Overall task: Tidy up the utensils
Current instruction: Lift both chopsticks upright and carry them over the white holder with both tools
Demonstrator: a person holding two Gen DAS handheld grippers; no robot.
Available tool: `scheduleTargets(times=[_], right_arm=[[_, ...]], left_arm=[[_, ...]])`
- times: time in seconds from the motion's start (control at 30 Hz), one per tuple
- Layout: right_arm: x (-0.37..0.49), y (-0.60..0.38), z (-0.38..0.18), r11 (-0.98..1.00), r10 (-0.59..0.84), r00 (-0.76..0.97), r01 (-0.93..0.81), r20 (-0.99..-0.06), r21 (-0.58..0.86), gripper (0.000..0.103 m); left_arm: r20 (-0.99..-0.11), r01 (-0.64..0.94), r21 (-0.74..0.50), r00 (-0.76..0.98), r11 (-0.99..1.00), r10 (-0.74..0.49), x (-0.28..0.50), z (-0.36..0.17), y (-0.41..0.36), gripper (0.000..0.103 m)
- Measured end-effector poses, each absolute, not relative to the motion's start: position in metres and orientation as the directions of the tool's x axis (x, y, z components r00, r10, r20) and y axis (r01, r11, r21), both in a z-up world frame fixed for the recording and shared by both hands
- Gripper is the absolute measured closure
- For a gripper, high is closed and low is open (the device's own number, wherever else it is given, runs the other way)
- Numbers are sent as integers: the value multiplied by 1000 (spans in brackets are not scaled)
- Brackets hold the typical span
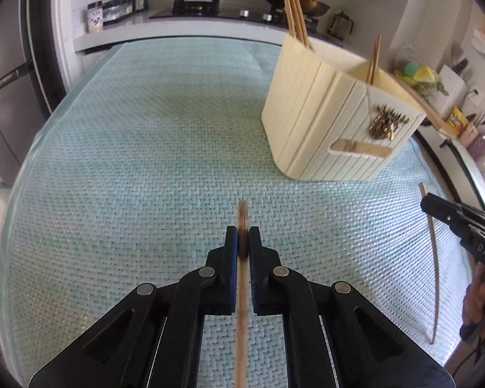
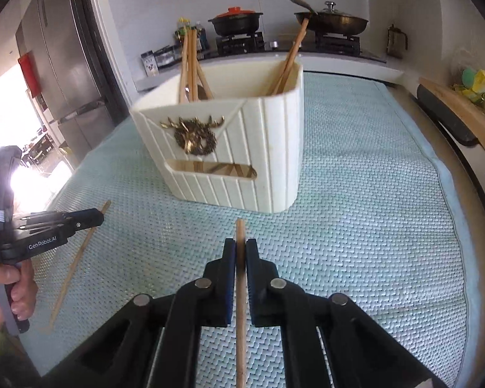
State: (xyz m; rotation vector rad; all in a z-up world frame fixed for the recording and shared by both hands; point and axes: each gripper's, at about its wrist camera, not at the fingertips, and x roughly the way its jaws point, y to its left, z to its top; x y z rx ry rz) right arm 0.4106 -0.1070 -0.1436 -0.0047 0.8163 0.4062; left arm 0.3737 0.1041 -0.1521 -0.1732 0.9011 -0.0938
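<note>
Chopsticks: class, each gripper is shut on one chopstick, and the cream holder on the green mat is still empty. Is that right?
Not quite. The cream holder already has chopsticks standing in it, as the right wrist view shows. Left gripper and right gripper do each grip one chopstick above the green mat.

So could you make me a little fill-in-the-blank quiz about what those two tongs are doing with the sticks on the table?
1. Each of the tongs, left tongs and right tongs, is shut on one wooden ____.
2. The cream holder stands on a woven light ____ mat.
3. The holder's front carries a golden ____ head emblem.
4. Chopsticks already in the holder stand in ____ compartments.

Missing words: chopstick; blue; deer; two
</note>
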Motion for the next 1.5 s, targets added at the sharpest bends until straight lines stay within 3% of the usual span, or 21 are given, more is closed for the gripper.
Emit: scheduleTargets(times=[0.33,0.67,0.9,1.5], right_arm=[[357,-119,-74,904,417,719,-392,-556,171,97],[306,-118,-24,901,425,801,-420,-423,109,97],[291,-111,4,895,435,829,-441,-353,68,97],[340,-114,58,892,444,842,-447,-305,65,97]], left_arm=[[-614,36,-246,767,969,-185,316,-70,105,98],[-504,62,-232,846,971,-174,283,-27,98,99],[-482,91,-211,856,973,-185,280,-10,86,99],[-439,167,-191,867,967,-236,336,61,67,99]])
